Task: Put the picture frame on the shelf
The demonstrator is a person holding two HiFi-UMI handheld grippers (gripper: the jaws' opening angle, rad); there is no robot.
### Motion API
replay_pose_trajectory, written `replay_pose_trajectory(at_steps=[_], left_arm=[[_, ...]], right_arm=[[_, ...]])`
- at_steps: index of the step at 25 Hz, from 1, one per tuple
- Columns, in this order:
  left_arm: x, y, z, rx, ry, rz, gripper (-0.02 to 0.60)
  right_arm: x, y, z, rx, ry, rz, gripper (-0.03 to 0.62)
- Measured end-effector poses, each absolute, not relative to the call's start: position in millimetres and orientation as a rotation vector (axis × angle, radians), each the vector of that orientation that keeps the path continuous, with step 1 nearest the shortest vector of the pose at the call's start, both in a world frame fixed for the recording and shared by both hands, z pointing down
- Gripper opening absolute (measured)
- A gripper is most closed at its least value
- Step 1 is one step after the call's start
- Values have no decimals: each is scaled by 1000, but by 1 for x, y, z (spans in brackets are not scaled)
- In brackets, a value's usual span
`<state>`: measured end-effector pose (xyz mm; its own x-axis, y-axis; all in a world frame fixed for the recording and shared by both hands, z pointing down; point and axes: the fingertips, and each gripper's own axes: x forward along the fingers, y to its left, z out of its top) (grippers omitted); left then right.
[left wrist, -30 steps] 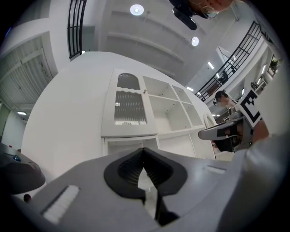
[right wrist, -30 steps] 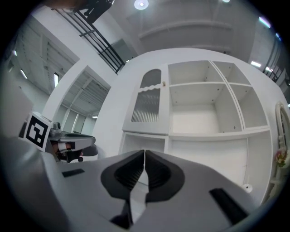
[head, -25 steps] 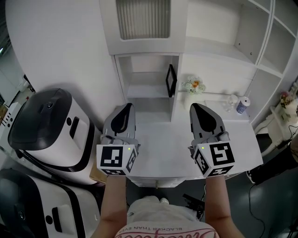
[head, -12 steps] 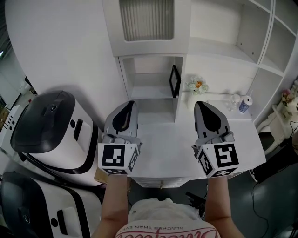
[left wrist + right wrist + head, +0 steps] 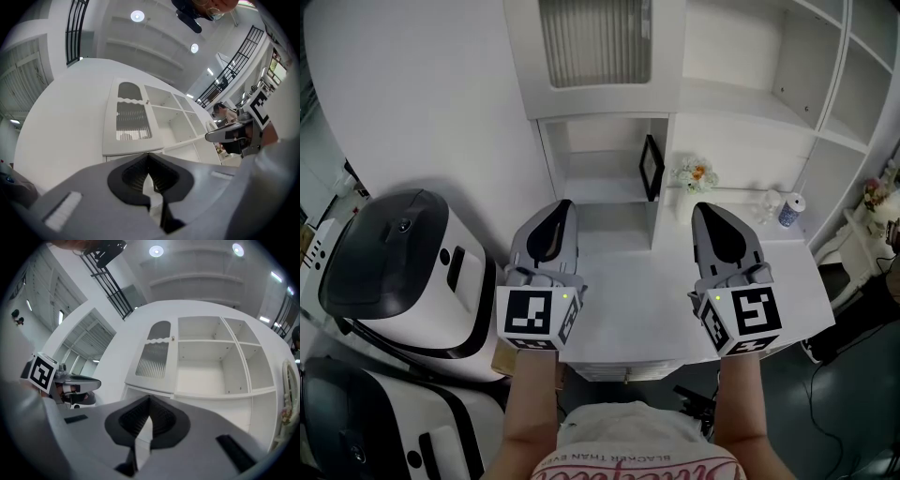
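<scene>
A black picture frame (image 5: 651, 167) stands upright in the low cubby of the white shelf unit (image 5: 600, 94), against the cubby's right wall. My left gripper (image 5: 563, 204) hovers over the white desk (image 5: 628, 309) in front of that cubby, shut with nothing between its jaws. My right gripper (image 5: 701, 206) is level with it further right, also shut and empty. Both point toward the shelf and are well short of the frame. In the left gripper view the left gripper (image 5: 148, 156) has its tips together, as does the right gripper (image 5: 149, 398) in the right gripper view.
A small pot of flowers (image 5: 697, 173), a glass (image 5: 772, 201) and a blue-and-white can (image 5: 788, 210) stand at the back right of the desk. Two large white machines with black lids (image 5: 403, 262) stand left of the desk. Open shelf compartments (image 5: 825, 84) rise at the right.
</scene>
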<state>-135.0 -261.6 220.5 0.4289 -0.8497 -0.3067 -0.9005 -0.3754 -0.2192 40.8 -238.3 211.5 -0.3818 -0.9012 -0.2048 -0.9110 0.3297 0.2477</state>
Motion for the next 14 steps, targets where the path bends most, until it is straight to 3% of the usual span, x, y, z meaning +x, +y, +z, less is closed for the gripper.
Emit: replay_pose_trajectory(at_steps=[14], left_arm=[[-139,-268,224,-2353,1486,203,9]], right_arm=[[30,-243,217,-1725,2590,540,8]])
